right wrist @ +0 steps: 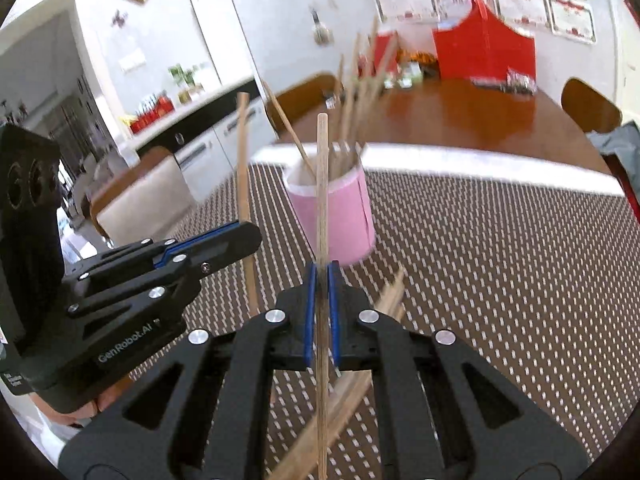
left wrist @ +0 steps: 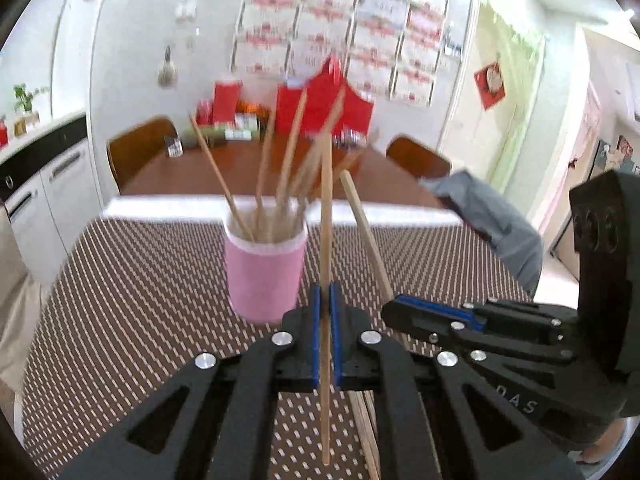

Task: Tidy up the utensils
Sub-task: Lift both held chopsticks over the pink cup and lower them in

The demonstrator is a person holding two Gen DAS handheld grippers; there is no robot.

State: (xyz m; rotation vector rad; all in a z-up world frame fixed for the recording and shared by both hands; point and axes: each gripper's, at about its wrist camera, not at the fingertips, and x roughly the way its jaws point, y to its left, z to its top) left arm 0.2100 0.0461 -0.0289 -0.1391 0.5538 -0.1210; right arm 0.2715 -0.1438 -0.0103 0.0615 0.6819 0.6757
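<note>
1. The left gripper [left wrist: 327,292] has its blue pads closed tight on one wooden chopstick [left wrist: 326,208], which stands almost upright between them and reaches below the fingers too.
2. The right gripper [right wrist: 321,274] is clamped the same way on a second chopstick [right wrist: 322,184], also close to vertical.
3. Each gripper shows in the other's camera: the right gripper comes in from the right of the left wrist view, its stick leaning to the left.
4. A pink cup [left wrist: 264,272] with a white rim stands on the brown tablecloth [left wrist: 132,292] with white dashes, beyond both grippers; several more chopsticks [left wrist: 280,168] lean out of it in different directions.
5. More loose sticks [right wrist: 352,392] lie on the cloth under the right gripper (how many I cannot count, they are blurred).
6. Writing: "GenRobot.AI" in white on the side of the left gripper body [right wrist: 128,344], and the letters "DAS" on the right gripper body [left wrist: 516,400]; perhaps only part of a longer word.
7. The papers on the far wall [left wrist: 340,12] have red print, too blurred to read.
</note>
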